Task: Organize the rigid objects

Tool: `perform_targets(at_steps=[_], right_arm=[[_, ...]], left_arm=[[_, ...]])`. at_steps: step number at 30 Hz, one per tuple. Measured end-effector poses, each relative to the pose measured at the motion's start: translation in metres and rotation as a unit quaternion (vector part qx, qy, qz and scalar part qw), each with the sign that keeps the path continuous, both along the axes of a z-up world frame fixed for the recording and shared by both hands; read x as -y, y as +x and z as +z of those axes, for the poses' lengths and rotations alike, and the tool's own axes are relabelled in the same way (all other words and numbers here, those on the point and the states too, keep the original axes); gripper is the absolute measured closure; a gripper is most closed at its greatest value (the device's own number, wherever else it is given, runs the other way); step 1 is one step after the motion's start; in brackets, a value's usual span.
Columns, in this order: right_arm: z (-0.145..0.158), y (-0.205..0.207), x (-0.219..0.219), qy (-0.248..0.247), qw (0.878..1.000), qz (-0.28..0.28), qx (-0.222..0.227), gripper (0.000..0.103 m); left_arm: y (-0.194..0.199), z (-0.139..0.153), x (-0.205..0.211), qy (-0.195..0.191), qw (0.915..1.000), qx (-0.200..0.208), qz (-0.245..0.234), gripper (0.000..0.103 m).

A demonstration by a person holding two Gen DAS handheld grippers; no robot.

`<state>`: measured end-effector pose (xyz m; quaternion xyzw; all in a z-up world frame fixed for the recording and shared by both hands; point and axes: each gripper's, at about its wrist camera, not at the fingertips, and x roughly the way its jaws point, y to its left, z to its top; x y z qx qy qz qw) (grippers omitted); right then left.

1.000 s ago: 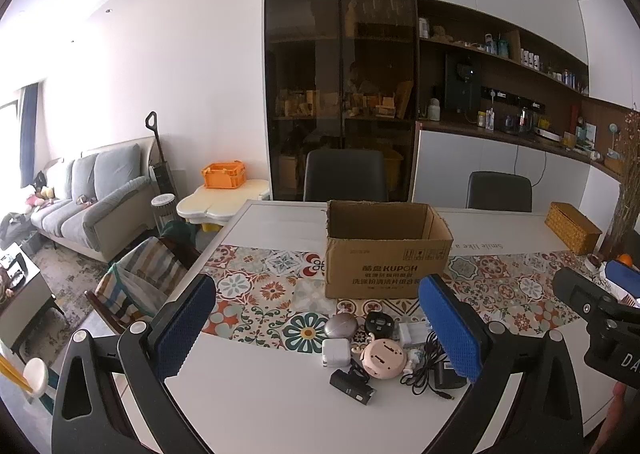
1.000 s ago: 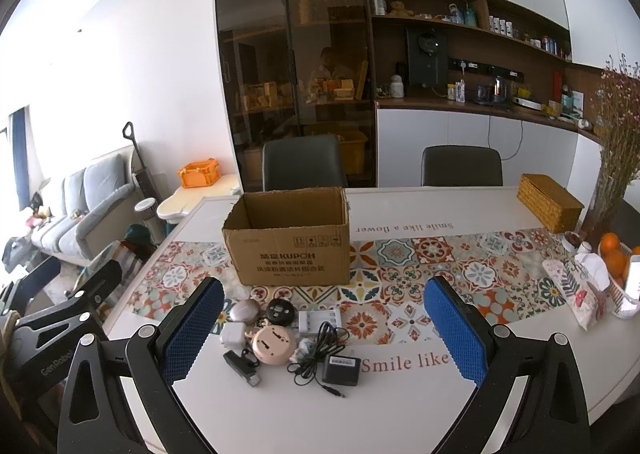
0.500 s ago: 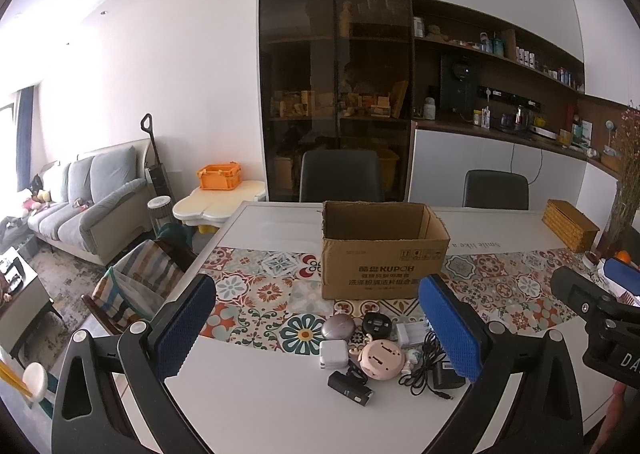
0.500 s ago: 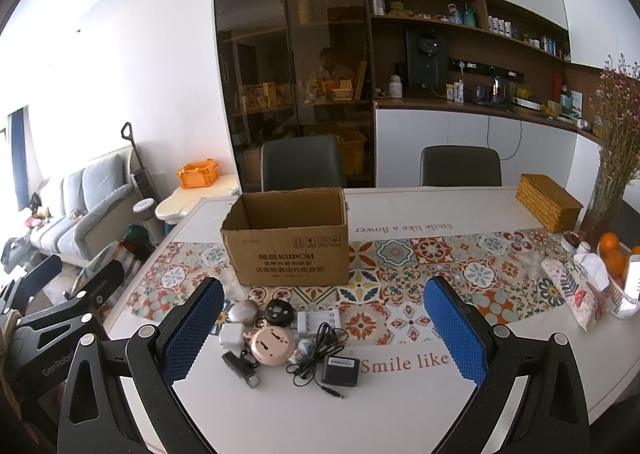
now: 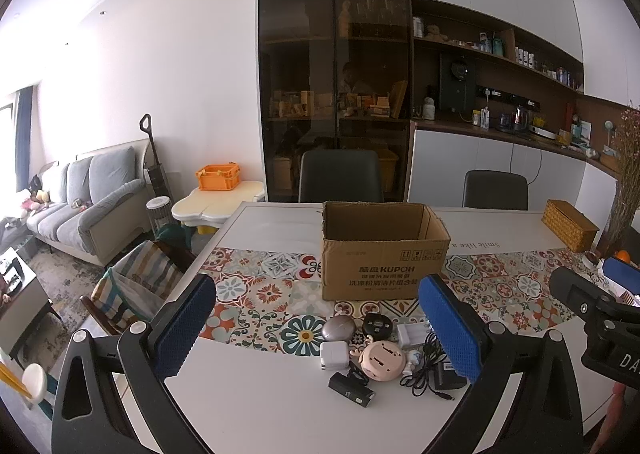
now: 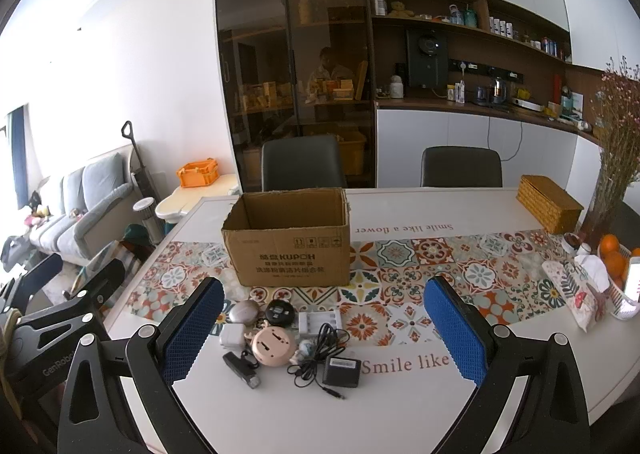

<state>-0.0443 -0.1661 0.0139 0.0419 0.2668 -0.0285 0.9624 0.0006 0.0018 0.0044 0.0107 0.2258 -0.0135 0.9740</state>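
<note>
An open cardboard box (image 5: 382,254) (image 6: 290,244) stands on the patterned runner of the white table (image 5: 260,406). In front of it lies a cluster of small items: a grey pebble-shaped case (image 6: 244,312), a black round device (image 6: 281,310), a white battery charger (image 6: 320,321), a white plug (image 6: 232,336), a pink round toy (image 6: 274,346), a black stick-shaped gadget (image 6: 241,370) and a black adapter with cable (image 6: 340,370). My left gripper (image 5: 316,330) and right gripper (image 6: 324,328) are both open and empty, held above the table's near edge.
A wicker box (image 6: 550,207) sits at the far right, with a flower vase (image 6: 608,189), oranges (image 6: 612,254) and a patterned pouch (image 6: 576,294) near the right edge. Two dark chairs (image 6: 302,163) stand behind the table. A sofa (image 5: 88,201) is far left.
Both views have shifted only slightly; the box and the cluster have not moved. Both grippers stay open.
</note>
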Motion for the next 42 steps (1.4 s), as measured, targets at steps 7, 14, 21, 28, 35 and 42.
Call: perform_targets(at_steps=[7,14,21,28,35,42], right_arm=[[0.0003,0.0,0.0001,0.0,1.0,0.0,0.0,0.002],[0.0004,0.0001,0.0,0.0,1.0,0.001,0.0,0.002],[0.0003,0.0001,-0.0004,-0.001,1.0,0.0,0.0,0.002],[0.0001,0.0006,-0.0008,-0.001,1.0,0.0,0.0,0.002],[0.0,0.0008,-0.0009,-0.002,1.0,0.0,-0.001,0.002],[-0.0036,0.0023,-0.0024,-0.001,1.0,0.001,-0.007,0.002]], left_arm=[[0.0004,0.0002,-0.0002,0.0,1.0,0.0,0.0,0.0],[0.0018,0.0004,-0.0005,0.0,1.0,0.001,-0.001,0.0],[0.0019,0.0,-0.0002,-0.001,1.0,0.001,-0.001,0.0],[0.0021,0.0,-0.0007,0.0,1.0,0.002,0.0,0.0],[0.0022,-0.0004,-0.0008,0.0,1.0,0.001,0.0,0.0],[0.0064,-0.0037,-0.0019,-0.003,1.0,-0.008,-0.002,0.0]])
